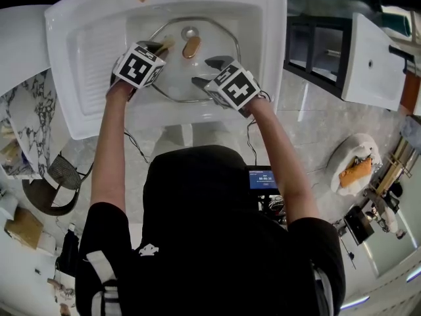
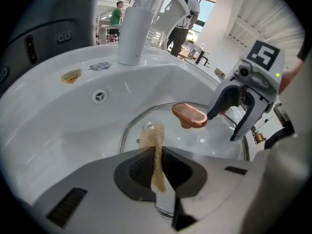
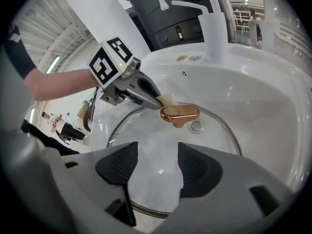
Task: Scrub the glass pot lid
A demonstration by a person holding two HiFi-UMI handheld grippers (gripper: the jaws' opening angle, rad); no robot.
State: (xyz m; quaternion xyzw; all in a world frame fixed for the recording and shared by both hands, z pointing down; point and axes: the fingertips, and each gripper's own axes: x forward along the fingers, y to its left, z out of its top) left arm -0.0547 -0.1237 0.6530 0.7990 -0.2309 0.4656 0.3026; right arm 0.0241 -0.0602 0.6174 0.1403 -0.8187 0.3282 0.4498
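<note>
One white sink, glossy and rounded, with a ribbed drainer moulded into its left side. On the back rim, two small stickers and one white tap column.

At left, one left gripper: grey shell, two dark ribbed pads, pressed together on one thin tan scrub pad. Rough and fibrous, that strip, with its tip at the lid's glass near the handle.

In the bowl, one glass pot lid: round, clear, gently domed, edged by a thin metal band, lying handle up. At its centre, one oblong copper-coloured handle, smooth and shiny. Just beside that, one small round metal vent.

At right, one right gripper of the same build, jaws spread wide over the lid's near edge. Only glass below the gap, nothing pinched.

Two black-and-white marker cubes, one on each gripper.
</note>
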